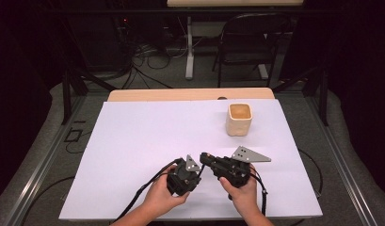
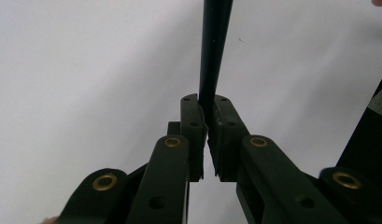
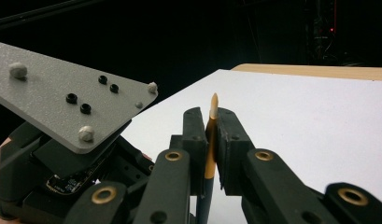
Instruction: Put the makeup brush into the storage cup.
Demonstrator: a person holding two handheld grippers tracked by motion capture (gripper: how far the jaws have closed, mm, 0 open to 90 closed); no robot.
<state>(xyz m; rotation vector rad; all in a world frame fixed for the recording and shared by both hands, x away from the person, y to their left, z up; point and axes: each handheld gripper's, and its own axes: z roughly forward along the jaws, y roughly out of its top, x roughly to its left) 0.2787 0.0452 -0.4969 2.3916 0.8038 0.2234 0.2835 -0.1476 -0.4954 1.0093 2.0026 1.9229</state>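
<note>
Grippers' shared pencil (image 3: 210, 140), cup (image 1: 239, 119) beyond

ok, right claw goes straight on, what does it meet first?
Likely nothing: right claw aims over bare white sheet; left claw's grey plate sits just beside that line, depth unclear.

You have two grippers, left gripper (image 1: 194, 165) and right gripper (image 1: 204, 157), one thin dark stick with an orange tip (image 3: 213, 108) pinched between them, one cream cup (image 1: 239, 119), one white sheet (image 1: 148, 136), one table (image 1: 180, 94), one chair (image 1: 249, 40) behind.
</note>
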